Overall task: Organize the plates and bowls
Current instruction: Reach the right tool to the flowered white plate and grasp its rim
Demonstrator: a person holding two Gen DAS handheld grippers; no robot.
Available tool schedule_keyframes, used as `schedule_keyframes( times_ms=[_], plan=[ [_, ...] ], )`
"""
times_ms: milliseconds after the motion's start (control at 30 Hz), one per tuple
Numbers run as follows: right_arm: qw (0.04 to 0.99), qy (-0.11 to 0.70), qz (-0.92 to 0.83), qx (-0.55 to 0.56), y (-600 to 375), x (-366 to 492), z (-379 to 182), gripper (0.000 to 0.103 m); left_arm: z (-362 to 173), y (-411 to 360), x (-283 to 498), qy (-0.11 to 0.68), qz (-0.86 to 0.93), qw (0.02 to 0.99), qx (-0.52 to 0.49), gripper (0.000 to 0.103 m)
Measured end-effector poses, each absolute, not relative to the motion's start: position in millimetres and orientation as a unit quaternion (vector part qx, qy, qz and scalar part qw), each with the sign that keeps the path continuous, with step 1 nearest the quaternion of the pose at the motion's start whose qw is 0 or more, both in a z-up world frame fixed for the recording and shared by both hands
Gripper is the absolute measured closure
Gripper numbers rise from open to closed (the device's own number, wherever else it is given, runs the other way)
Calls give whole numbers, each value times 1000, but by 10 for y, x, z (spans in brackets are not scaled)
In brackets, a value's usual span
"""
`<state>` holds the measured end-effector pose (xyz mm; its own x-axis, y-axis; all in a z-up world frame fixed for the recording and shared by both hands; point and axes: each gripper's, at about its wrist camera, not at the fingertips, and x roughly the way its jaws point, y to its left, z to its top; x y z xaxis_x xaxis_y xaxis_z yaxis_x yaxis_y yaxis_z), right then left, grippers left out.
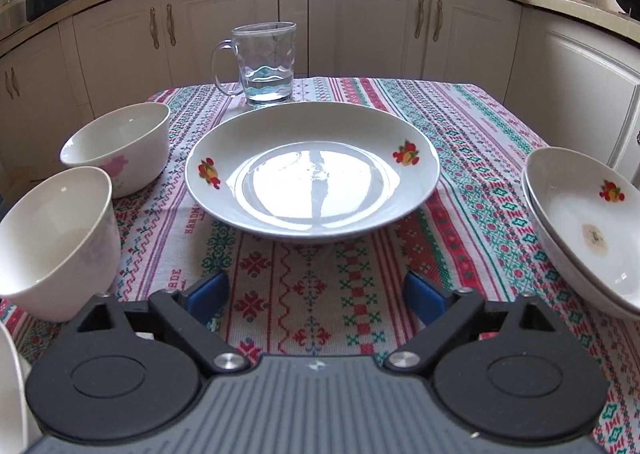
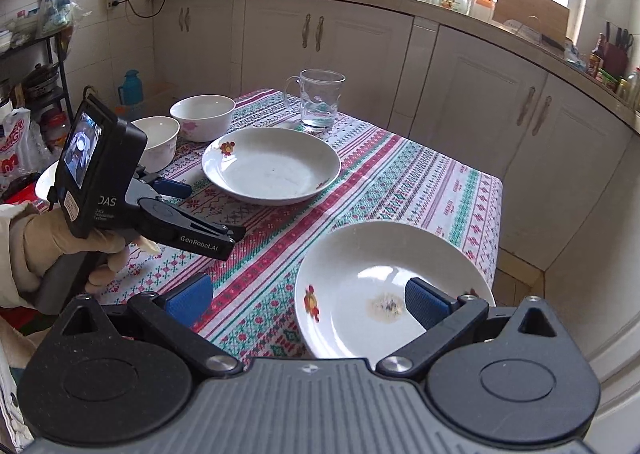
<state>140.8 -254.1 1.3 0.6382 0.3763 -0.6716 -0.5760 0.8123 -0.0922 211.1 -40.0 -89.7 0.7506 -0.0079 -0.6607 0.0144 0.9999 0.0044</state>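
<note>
**Two open grippers over a table of plates and bowls**

Nearest the viewer, the left gripper (image 1: 312, 294) hangs above a patterned tablecloth (image 1: 312, 274), its blue-padded jaws spread wide with nothing between them and touching nothing. The right gripper (image 2: 308, 300) is likewise wide open; one blue pad sits in front of a stained plate (image 2: 360, 274) in the right wrist view, but whether it touches the plate cannot be told, and nothing is clamped. A gloved hand (image 2: 60, 250) holds the left gripper's handle.

That stained plate lies at the table's near right edge, on top of a second plate, the pair seen stacked in the left wrist view. At the near left stand two white bowls (image 1: 56, 238), one just behind the other.

Further in, at the table's centre, rests a clean plate (image 1: 312, 170) with fruit motifs on its rim. Beyond it, near the far edge, stands a glass mug (image 1: 264, 62) with a little water.

The plates and bowls look like glazed ceramic: stiff, fairly heavy, slippery and breakable. A hold across the rim, one pad inside and one beneath, looks the safest, with gentle setting down when stacking.
</note>
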Motion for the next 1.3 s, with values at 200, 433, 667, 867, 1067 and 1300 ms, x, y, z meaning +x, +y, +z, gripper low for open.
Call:
schedule_keyframes(
  times_ms=[200,433,667,867,1067,1300],
  plan=[
    [875,340,300,-167,-2442,1762,62,0,-929,-344,2215,346,-10,938,-1,0],
    [849,344,350,-196,-2213,2202,107,0,-922,-343,2334,350,3,937,-8,0],
    [814,354,399,-229,-1948,2653,120,0,-935,-314,2403,346,3,938,-10,0],
    [788,375,427,-237,-1743,3081,-4,0,-939,-304,2417,340,-8,940,-8,2],
    [773,394,437,-238,-1561,3505,-158,0,-931,-275,2428,335,-23,942,-17,3],
    [759,409,453,-228,-1354,3925,-300,0,-927,-273,2435,332,-27,943,-12,3]
  ],
)
